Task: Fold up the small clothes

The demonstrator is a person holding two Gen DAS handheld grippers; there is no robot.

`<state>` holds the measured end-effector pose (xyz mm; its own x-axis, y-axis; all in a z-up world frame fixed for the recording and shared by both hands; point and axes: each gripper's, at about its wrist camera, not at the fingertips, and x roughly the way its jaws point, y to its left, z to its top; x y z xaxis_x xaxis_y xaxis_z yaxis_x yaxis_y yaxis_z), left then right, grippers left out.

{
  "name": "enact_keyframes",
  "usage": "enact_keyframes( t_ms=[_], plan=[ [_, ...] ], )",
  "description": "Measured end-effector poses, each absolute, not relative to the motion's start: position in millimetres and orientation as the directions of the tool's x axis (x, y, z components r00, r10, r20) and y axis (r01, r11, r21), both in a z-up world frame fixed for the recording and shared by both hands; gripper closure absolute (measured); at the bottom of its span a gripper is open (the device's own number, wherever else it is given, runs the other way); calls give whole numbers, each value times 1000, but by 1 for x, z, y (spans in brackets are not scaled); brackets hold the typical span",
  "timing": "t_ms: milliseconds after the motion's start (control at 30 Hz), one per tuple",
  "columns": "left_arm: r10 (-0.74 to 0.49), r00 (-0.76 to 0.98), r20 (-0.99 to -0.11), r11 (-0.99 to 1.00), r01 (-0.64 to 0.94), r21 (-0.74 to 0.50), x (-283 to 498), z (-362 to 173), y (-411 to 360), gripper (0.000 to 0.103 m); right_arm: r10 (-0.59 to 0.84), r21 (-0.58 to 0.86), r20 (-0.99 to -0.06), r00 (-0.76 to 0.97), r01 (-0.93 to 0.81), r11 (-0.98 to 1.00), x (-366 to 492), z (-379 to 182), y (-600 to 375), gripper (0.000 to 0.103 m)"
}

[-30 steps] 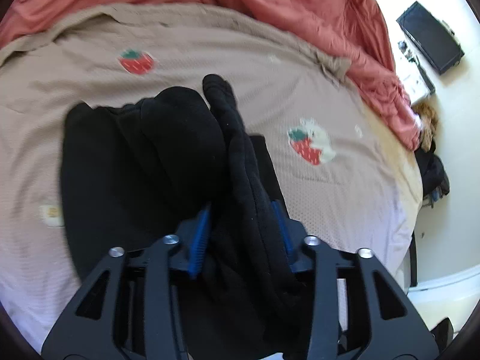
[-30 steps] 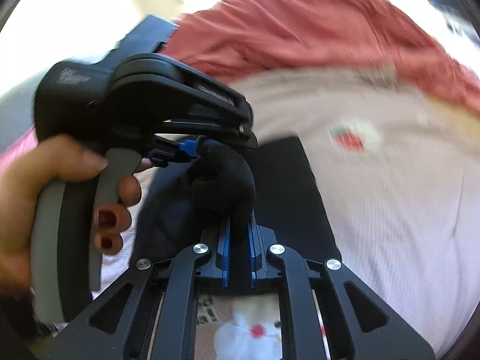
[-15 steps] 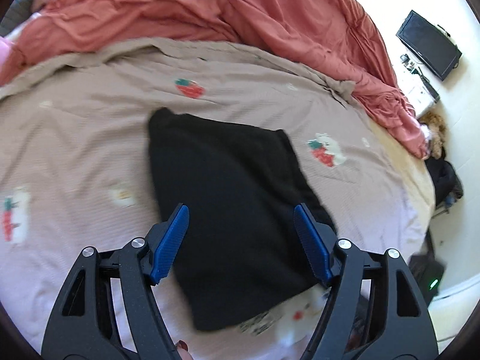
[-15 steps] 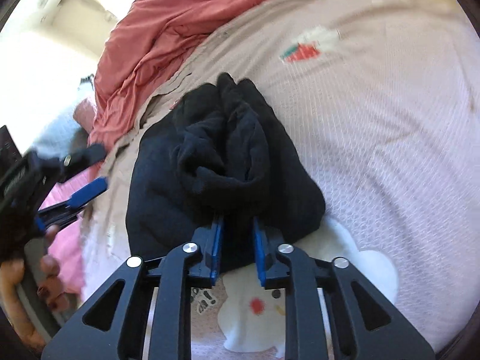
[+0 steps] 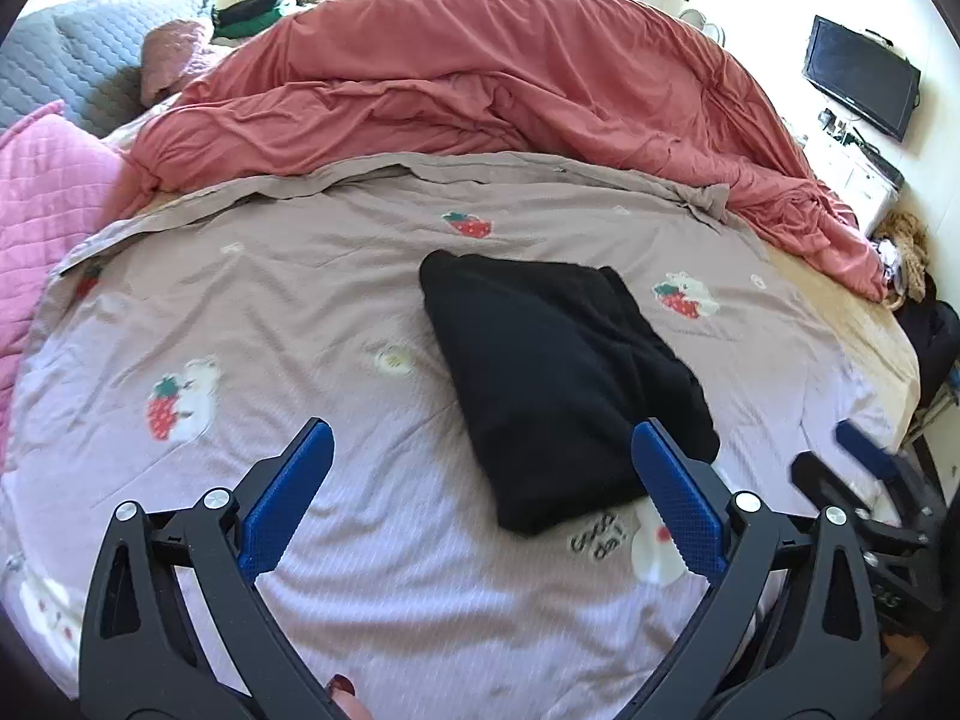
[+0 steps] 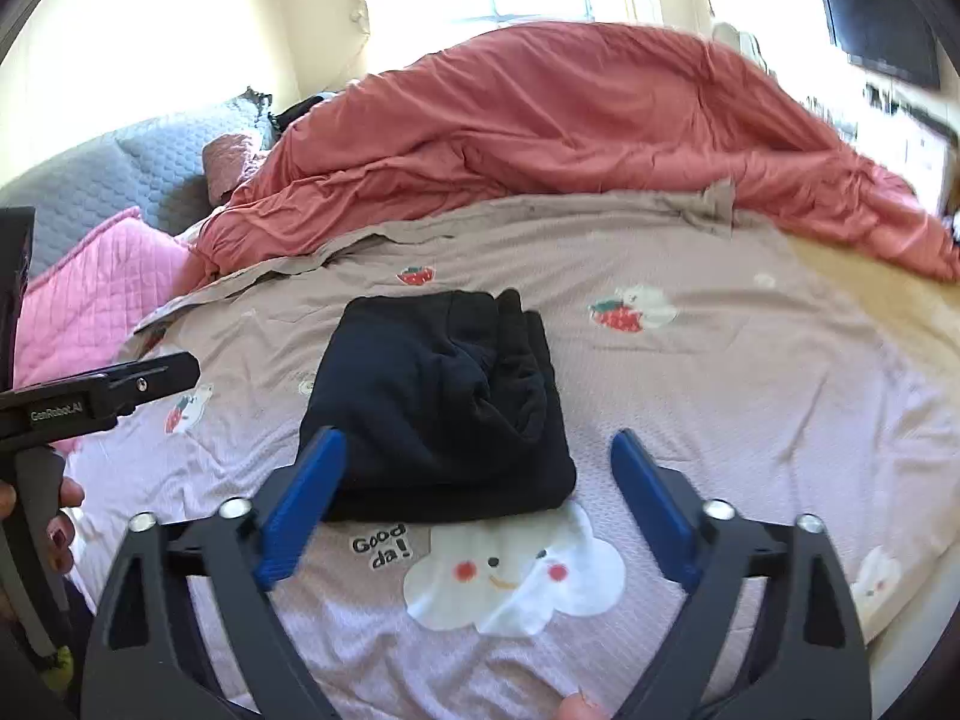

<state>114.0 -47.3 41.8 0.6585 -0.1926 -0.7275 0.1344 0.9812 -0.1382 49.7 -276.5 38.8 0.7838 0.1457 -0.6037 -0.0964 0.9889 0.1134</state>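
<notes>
The folded black garment [image 5: 558, 384] lies flat on the strawberry-print bedsheet [image 5: 300, 312], its near edge beside the printed cloud [image 6: 510, 576]. Left gripper [image 5: 480, 492]: jaws spread wide, holding nothing, with the garment at its 1 o'clock. Right gripper [image 6: 474, 498]: jaws spread wide, empty, with the garment at 12 o'clock. A red duvet [image 5: 480, 96] is bunched beyond the sheet.

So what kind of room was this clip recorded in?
Most likely a bedroom: the folded black garment lies on a bed with a strawberry-print sheet, a rumpled red duvet and a pink pillow. A TV hangs on the wall.
</notes>
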Motion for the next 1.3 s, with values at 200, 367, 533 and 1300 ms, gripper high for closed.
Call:
enact_keyframes(
  t_ms=[200, 367, 533, 1300],
  plan=[
    [-185, 642, -744, 983, 126, -136, 91, 35, -39, 9, 132, 67, -599, 789, -115, 991, 31, 45, -270, 7],
    [-173, 622, -764, 985, 106, -137, 77, 22, -34, 9, 123, 56, -607, 785, -113, 992, 19, 47, -271, 5],
    [-170, 610, -774, 985, 91, -144, 68, 12, -31, 9, 103, 47, -623, 775, -95, 994, 17, 42, -273, 5],
    [-171, 601, -781, 985, 82, -152, 62, 12, -27, 9, 84, 19, -645, 760, -94, 995, 16, 36, -269, 5]
  ],
)
